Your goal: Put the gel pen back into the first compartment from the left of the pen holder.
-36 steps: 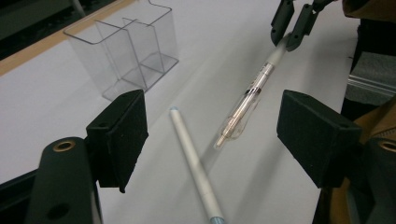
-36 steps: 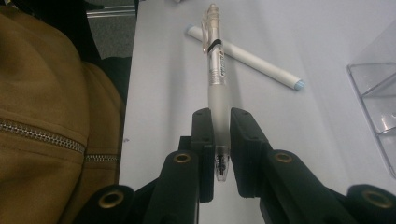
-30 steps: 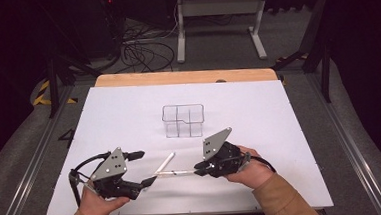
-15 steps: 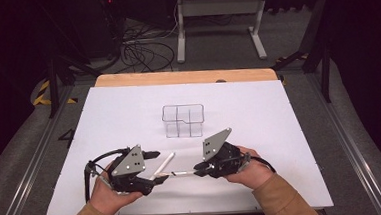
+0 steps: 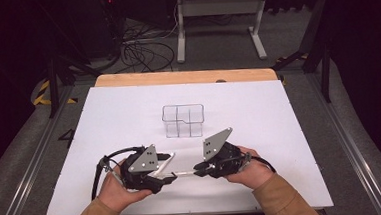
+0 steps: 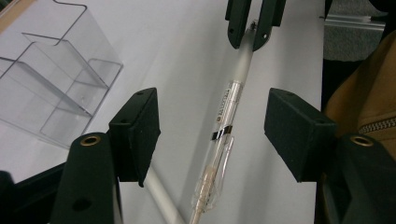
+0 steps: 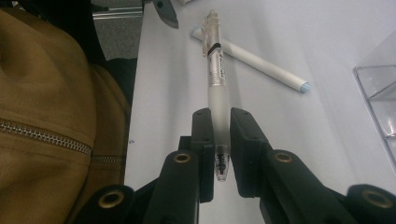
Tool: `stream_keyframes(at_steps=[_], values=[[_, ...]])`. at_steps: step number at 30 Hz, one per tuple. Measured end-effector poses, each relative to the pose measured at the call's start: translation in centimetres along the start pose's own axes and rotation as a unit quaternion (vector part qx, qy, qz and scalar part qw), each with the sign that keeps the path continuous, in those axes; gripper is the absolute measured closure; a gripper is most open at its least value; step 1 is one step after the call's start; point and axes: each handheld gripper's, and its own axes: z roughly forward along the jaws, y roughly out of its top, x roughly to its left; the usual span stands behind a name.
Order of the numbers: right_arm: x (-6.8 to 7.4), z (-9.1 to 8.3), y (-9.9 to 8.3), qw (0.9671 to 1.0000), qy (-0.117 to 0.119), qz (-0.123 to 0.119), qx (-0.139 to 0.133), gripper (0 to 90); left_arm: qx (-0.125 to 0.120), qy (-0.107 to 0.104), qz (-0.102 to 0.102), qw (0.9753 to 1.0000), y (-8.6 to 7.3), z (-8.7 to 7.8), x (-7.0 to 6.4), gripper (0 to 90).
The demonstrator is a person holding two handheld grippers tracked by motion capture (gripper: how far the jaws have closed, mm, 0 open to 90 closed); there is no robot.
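At the near edge of the white table point(image 5: 279, 112) two grippers are held low, facing each other, by hands in tan sleeves point(image 5: 285, 207). The right gripper point(image 7: 222, 135) is seen clamped on the frosted grip end of a clear pen point(image 7: 215, 70); its jaws are closed against the barrel from both sides, and the pen's spring tip can be made out between them. From that grip the pen is carried out towards the left gripper point(image 6: 212, 128), its clip end lifted off the table.

In the left gripper view the jaws are spread wide, one pad on either side of the pen's clear clip section, and no contact with the barrel is seen — a gap is left on both sides. Nothing is held by this gripper.

Just beyond the clear pen a second pen, a white pen point(image 7: 252, 58) with a pale blue tip, is seen lying flat on the table; the clear pen is crossed over it at an angle near the left gripper.

Farther off, towards the middle of the table, a clear plastic organiser point(image 5: 183, 120) with several compartments is set upright, well apart from both pens. Beyond the white surface a wooden strip point(image 5: 186, 76) is seen along the far edge, and behind it — on the dark floor — cables point(image 5: 145, 52) and a grey stand point(image 5: 218, 15)
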Motion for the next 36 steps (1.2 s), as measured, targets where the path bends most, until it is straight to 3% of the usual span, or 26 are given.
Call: stream_keyframes(at_steps=[10, 18, 25, 36], values=[[0.0, -0.1, 0.0, 1.0000, 0.002, 0.000, -0.002, 80.9, 0.032, -0.017, 0.015, 0.9992, 0.4, 1.3, 0.3, 46.3], [0.0, 0.1, 0.0, 1.0000, 0.001, -0.001, -0.002, 80.9, 0.063, -0.017, 0.041, 0.9970, 0.8, 2.3, 0.0, 59.5], [0.2, 0.1, 0.0, 1.0000, 0.002, 0.001, 0.001, 80.9, 0.086, -0.018, 0.046, 0.9950, 1.0, 2.9, -0.4, 65.5], [0.1, 0.2, 0.0, 1.0000, 0.000, -0.001, -0.001, 80.9, 0.100, -0.032, 0.059, 0.9928, 0.9, 3.5, -0.4, 75.2]])
